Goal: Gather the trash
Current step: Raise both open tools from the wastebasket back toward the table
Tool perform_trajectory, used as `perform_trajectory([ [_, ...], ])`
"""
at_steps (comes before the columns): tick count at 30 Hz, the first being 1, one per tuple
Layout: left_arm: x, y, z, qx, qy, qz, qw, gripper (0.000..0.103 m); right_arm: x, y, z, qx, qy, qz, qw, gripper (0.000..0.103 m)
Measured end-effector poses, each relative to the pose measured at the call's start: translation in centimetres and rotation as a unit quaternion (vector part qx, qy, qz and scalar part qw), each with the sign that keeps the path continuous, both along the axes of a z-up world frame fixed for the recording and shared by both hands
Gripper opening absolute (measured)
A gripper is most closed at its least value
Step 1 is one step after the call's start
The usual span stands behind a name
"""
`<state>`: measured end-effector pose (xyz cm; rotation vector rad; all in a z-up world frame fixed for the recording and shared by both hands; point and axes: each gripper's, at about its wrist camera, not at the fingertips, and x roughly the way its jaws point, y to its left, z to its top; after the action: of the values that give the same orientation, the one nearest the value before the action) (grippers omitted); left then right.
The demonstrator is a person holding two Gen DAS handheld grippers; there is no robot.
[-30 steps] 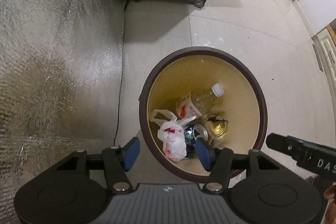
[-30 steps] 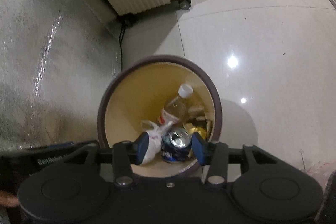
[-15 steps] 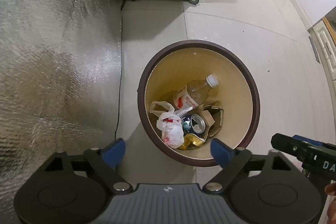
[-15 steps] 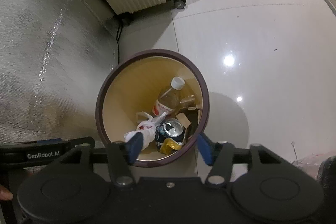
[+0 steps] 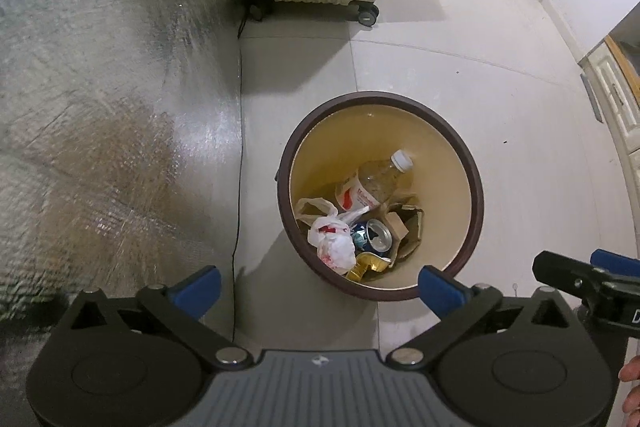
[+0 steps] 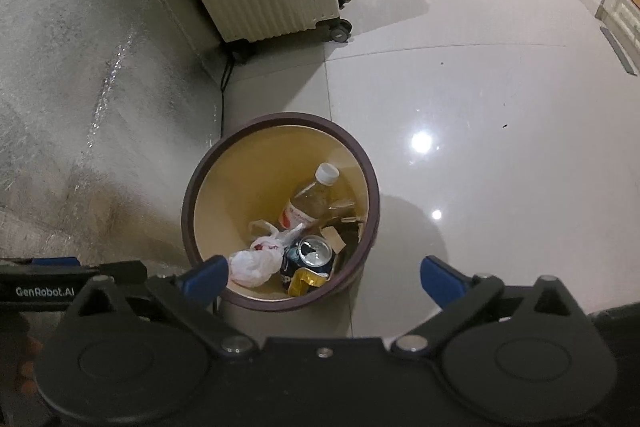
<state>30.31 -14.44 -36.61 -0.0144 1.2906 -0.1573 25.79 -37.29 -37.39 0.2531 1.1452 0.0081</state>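
Left tongs [image 5: 318, 285] and right tongs [image 6: 324, 279], narrower a second ago, now spread wide and empty, raised higher above the bin [image 5: 476, 183]. Bottle [image 5: 376, 183], can [image 6: 310, 253] and bag [image 5: 334, 241] lie inside; collection is probably complete.

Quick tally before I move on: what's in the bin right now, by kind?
Plastic bottle: 1
Plastic bag: 1
Drink can: 1
Gold wrapper: 1
Cardboard scraps: 1 cluster, pieces hard to separate
Total: 5 kinds showing in the bin
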Motion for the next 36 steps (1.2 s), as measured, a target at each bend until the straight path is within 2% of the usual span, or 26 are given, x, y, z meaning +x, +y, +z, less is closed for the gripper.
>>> perform_trajectory([
  [13,-2.8,1.1,4.0,-0.009,-0.034,0.005,0.9994,0.103,-2.9,0.2,3.6,-0.023,-0.017,-0.007,1.000,0.103],
  [19,-5.0,1.2,6.6,-0.013,-0.057,-0.007,0.9983,0.103,-5.2,-0.5,5.9,-0.030,-0.033,-0.023,0.999,0.103],
  [30,-9.0,1.0,12.3,-0.027,-0.116,-0.033,0.9923,0.103,-10.3,-1.0,11.7,-0.057,-0.081,-0.034,0.994,0.103],
  [36,-11.1,0.4,16.4,-0.038,-0.158,-0.051,0.9854,0.103,-12.9,-1.3,15.8,-0.077,-0.117,-0.038,0.989,0.103],
])
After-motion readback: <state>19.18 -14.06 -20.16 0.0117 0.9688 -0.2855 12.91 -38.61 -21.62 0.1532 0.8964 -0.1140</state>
